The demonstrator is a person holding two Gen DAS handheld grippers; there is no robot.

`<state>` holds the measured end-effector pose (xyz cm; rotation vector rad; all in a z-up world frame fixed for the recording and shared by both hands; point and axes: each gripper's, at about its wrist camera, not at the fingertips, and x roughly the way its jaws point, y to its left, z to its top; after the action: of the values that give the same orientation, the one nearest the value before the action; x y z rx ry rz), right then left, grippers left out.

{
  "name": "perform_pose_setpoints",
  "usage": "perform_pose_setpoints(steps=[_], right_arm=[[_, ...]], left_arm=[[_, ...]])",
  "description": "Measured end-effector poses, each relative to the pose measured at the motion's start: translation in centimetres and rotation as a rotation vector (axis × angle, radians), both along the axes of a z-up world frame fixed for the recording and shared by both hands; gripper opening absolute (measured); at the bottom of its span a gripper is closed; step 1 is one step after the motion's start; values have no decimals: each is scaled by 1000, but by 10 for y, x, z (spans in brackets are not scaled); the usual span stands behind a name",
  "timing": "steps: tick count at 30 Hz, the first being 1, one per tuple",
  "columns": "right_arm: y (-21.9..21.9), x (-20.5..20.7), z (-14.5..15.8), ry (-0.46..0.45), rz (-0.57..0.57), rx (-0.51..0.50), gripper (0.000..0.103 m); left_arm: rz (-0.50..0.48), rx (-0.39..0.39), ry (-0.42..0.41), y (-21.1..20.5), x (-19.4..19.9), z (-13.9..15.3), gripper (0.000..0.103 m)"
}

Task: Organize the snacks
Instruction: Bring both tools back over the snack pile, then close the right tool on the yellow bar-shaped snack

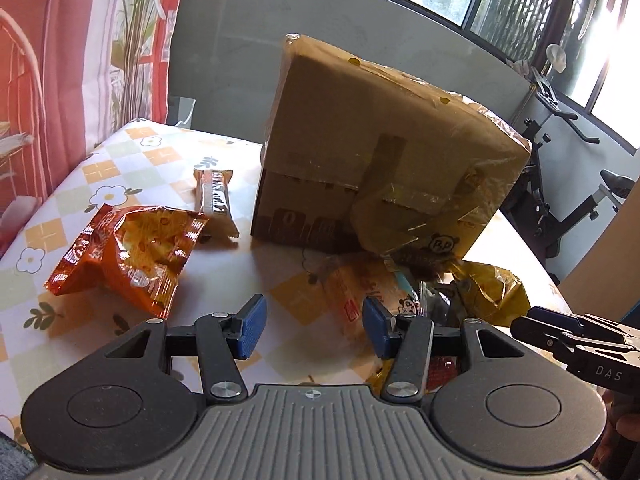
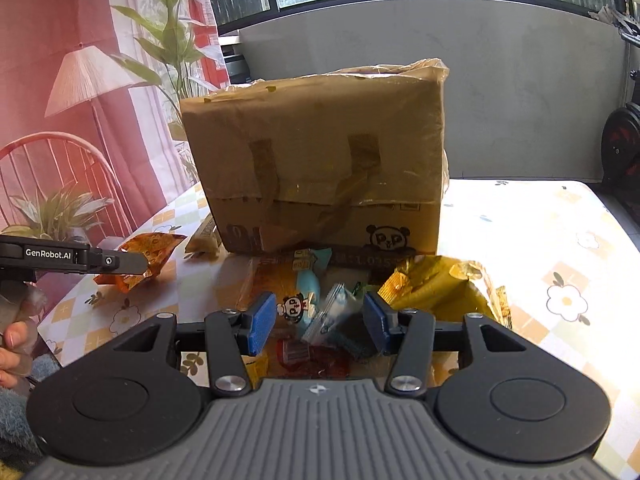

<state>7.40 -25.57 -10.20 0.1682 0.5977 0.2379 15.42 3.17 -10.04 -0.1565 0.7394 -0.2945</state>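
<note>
Both grippers hang open over the surface [image 2: 540,220], left gripper [image 1: 314,330] and right gripper [image 2: 320,324] holding nothing. Snacks [image 2: 316,300] sit piled right before the box [image 2: 320,160]; an orange bag [image 1: 128,256] lies off left.

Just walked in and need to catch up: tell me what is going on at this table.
A person is sorting snacks with a pair of tongs in each hand. Both the left tongs and the right tongs are open and hold nothing. They hover over a loose pile of small snack packets in front of a taped cardboard box on the flowered tablecloth. An orange chip bag and a wrapped bar lie off to the left, and a yellow bag lies to the right. Nothing looks picked up yet.
</note>
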Motion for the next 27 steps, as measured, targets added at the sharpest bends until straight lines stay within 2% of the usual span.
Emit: perform_pose_setpoints(steps=[8, 14, 17, 21, 27], right_arm=[[17, -26, -13, -14, 71, -38, 52], [12, -30, -15, -18, 51, -30, 52], [13, -25, -17, -4, 57, -28, 52], [21, -14, -28, 34, 95, -35, 52], [40, 11, -43, 92, 209, -51, 52]], left_arm=[[48, -7, -24, 5, -26, 1, 55], [25, 5, -36, -3, -30, 1, 55], [19, 16, -44, -5, -27, -2, 55], [13, 39, -14, -5, -21, -12, 55], [40, 39, 0, 1, -8, -20, 55]])
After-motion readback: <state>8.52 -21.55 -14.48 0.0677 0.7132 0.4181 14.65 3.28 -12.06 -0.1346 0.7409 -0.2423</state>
